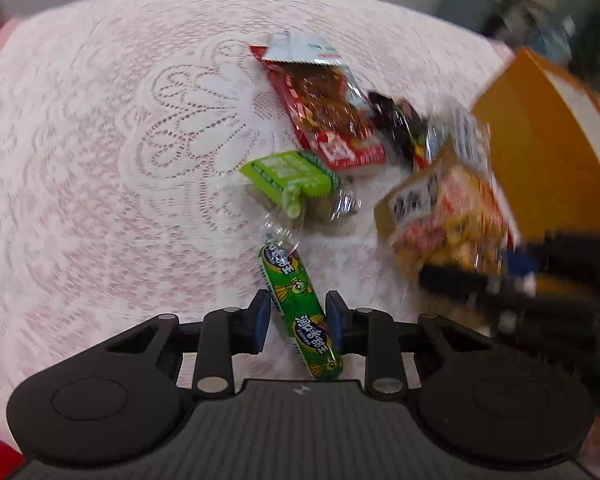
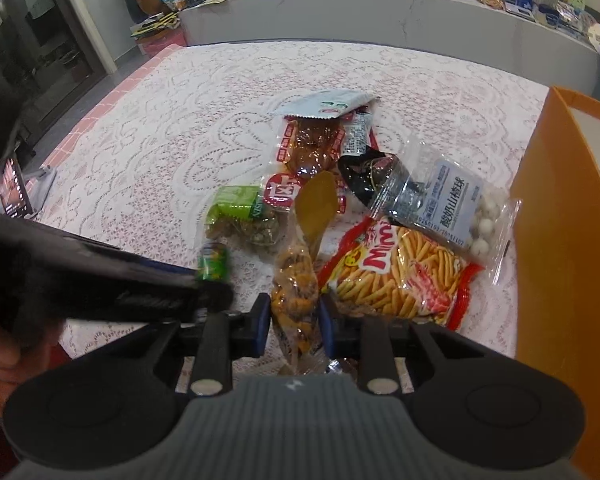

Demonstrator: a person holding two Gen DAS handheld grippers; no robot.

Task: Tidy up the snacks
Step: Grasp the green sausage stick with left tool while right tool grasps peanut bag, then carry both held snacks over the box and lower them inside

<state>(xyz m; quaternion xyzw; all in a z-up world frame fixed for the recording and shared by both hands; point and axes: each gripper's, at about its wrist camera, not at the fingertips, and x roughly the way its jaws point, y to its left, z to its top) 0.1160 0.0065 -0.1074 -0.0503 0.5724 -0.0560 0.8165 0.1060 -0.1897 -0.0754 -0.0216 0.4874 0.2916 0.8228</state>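
Note:
My left gripper [image 1: 298, 320] points down at the lace tablecloth [image 1: 120, 160] and is shut on a green sausage stick [image 1: 300, 308], which lies slanted between the blue pads. My right gripper [image 2: 293, 318] is shut on a clear bag of orange-brown nuggets [image 2: 294, 292] with a yellow top. That bag [image 1: 440, 216] shows blurred at the right of the left wrist view. On the cloth lie a red Mimi shrimp-stick bag [image 2: 396, 276], a clear bag of white balls [image 2: 452, 208], a red pack of brown meat [image 2: 312, 148], a black packet [image 2: 364, 172] and a green-labelled pack [image 2: 240, 216].
An orange box [image 2: 560, 240] with a pale inside stands at the table's right edge. A silver-white packet [image 2: 328, 106] lies behind the pile. A screen on a stand [image 2: 14, 192] sits at the left edge. A grey counter [image 2: 380, 16] with clutter runs behind the table.

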